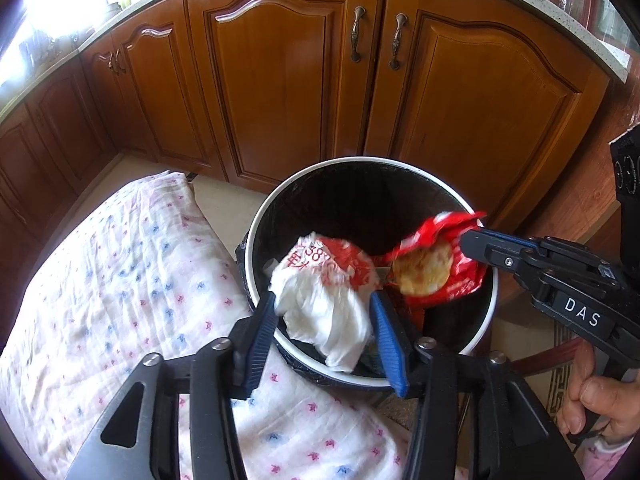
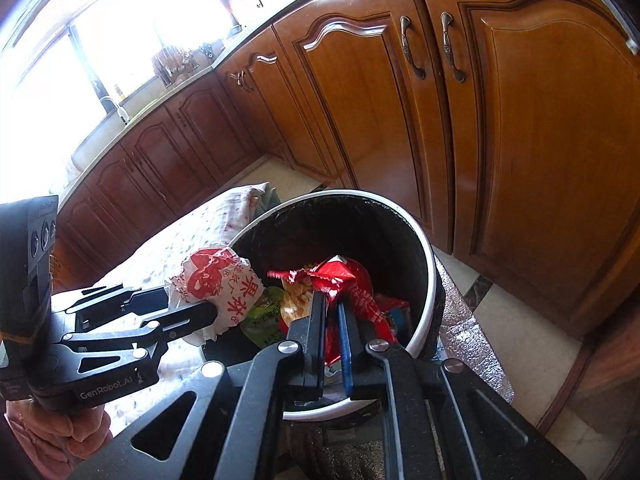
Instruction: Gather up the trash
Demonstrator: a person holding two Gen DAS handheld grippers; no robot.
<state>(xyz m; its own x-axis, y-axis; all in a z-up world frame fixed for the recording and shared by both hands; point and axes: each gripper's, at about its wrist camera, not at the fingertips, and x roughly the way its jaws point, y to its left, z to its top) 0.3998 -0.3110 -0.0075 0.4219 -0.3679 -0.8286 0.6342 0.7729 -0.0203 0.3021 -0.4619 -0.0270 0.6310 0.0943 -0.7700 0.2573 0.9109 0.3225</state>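
Observation:
A round bin (image 1: 360, 159) with a white rim and black liner stands on the floor below both grippers. My left gripper (image 1: 324, 300) hangs over its near rim, jaws open, with a crumpled white-and-red paper wrapper (image 1: 320, 280) loose between the blue pads. From the right, my right gripper (image 1: 466, 240) reaches over the bin with its jaws a narrow gap apart. A red snack packet (image 1: 436, 268), blurred, sits at its tips. In the right wrist view the packet (image 2: 340, 276) shows between the fingers of the right gripper (image 2: 330, 296). There the wrapper (image 2: 216, 284) sits at the left gripper (image 2: 188, 302).
A green packet (image 2: 266, 312) and other wrappers lie in the bin (image 2: 430, 272). A floral cloth (image 1: 120, 280) covers a surface left of it. Brown wooden cabinets (image 1: 280, 80) stand close behind on a tiled floor. A person's hand (image 1: 600, 404) holds the right gripper's handle.

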